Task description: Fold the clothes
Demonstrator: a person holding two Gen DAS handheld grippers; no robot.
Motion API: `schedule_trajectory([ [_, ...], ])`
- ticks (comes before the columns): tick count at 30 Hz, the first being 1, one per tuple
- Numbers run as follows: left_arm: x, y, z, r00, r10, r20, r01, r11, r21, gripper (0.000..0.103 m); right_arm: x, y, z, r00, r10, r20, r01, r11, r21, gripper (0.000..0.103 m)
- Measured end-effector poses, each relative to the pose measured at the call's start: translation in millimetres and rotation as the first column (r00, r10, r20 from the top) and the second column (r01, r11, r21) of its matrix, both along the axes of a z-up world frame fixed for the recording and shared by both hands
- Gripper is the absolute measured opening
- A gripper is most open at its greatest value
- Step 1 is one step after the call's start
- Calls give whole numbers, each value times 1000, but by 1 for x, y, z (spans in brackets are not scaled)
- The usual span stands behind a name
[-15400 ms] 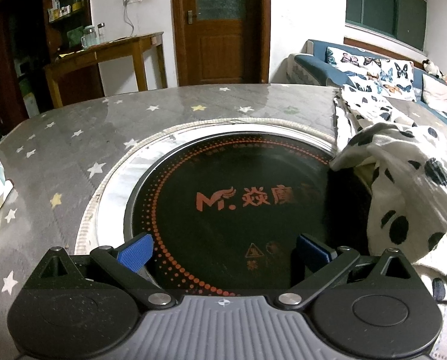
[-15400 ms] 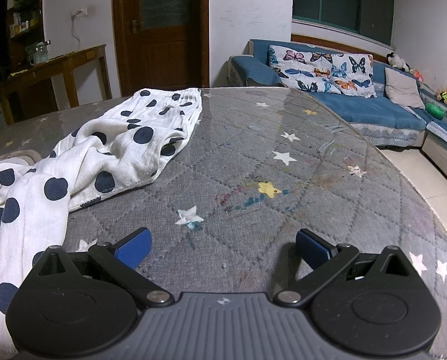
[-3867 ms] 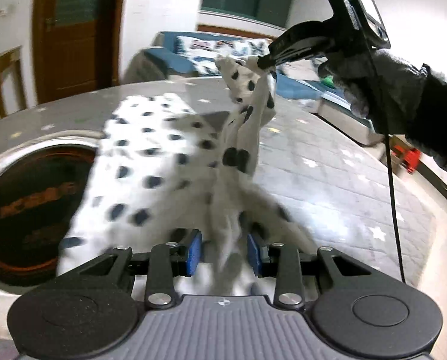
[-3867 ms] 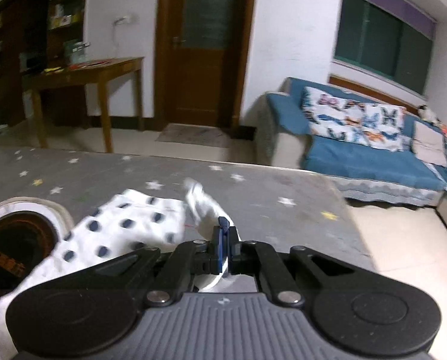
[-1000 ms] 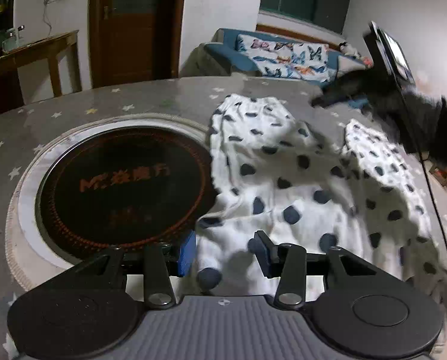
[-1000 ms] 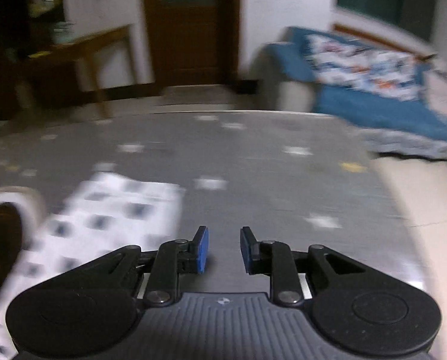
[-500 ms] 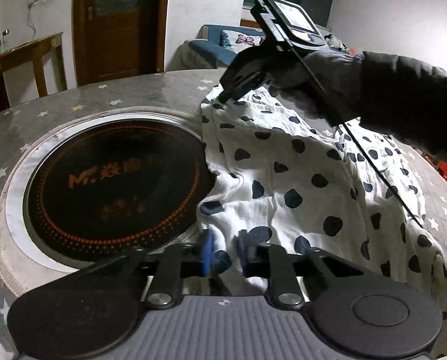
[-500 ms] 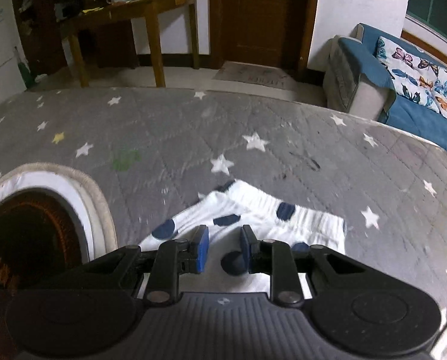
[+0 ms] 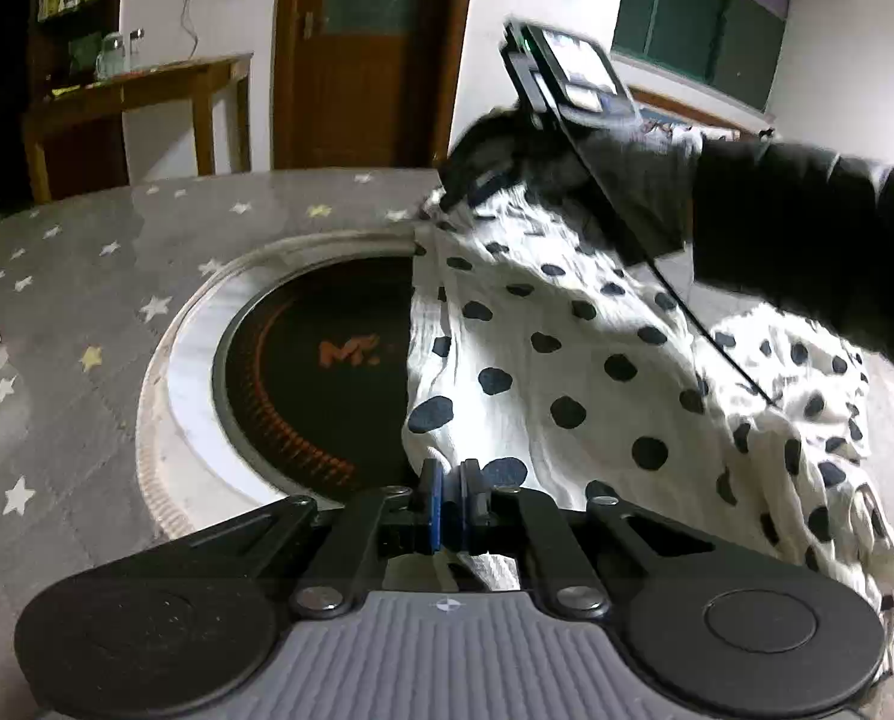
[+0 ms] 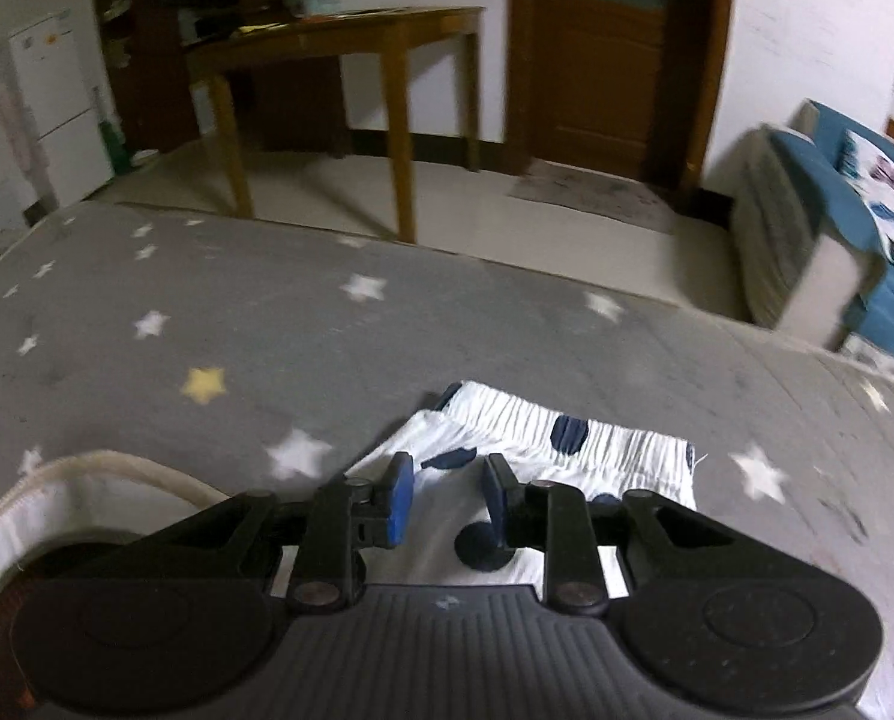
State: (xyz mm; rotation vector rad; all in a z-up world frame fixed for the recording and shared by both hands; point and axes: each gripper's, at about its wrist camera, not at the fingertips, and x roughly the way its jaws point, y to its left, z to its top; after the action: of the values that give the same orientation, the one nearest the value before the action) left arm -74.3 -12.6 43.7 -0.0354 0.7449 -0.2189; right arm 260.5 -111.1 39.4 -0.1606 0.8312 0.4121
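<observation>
A white garment with dark blue polka dots (image 9: 567, 360) lies spread on the grey star-patterned table cover (image 9: 87, 276), its left edge over the round black cooktop (image 9: 303, 372). My left gripper (image 9: 452, 501) is shut on the garment's near edge. My right gripper (image 10: 444, 501) is partly open, its fingers straddling the garment's ribbed waistband end (image 10: 543, 444) at the far side. The right gripper and gloved hand also show in the left wrist view (image 9: 465, 186), low over the far end of the cloth.
The cooktop has a white ring and a rope-like rim (image 10: 117, 468). A wooden side table (image 10: 339, 42) and a brown door (image 10: 609, 48) stand beyond the table. A blue sofa (image 10: 855, 192) is at the right. The table's far edge (image 10: 507, 276) is close.
My left gripper has closed fully on the garment's near edge. My right gripper has moved further along the far end of the cloth, jaws still partly open over the waistband.
</observation>
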Motion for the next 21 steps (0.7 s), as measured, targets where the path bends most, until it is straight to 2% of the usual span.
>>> schedule_trajectory([
  [2, 0, 0, 2, 1000, 1, -4, -1, 1000, 6, 12, -9, 1, 13, 999, 23, 23, -23, 1000, -3, 26],
  [5, -3, -1, 7, 1000, -2, 8, 2, 1000, 13, 12, -30, -19, 38, 998, 35, 54, -34, 999, -19, 27],
  [9, -10, -13, 22, 997, -51, 62, 51, 999, 3, 12, -67, -77, 54, 997, -4, 71, 8, 998, -56, 29],
  [12, -15, -34, 27, 987, -138, 81, 139, 990, -9, 12, -101, -133, 59, 996, -67, 64, 73, 992, -101, 29],
  [16, -26, -72, 24, 955, -286, 77, 288, 957, -19, 12, -138, -215, 54, 977, -211, 37, 214, 972, -99, 32],
  [21, -37, -115, 11, 895, -445, 30, 446, 894, -36, 12, -186, -316, 39, 912, -411, -1, 410, 909, -76, 32],
])
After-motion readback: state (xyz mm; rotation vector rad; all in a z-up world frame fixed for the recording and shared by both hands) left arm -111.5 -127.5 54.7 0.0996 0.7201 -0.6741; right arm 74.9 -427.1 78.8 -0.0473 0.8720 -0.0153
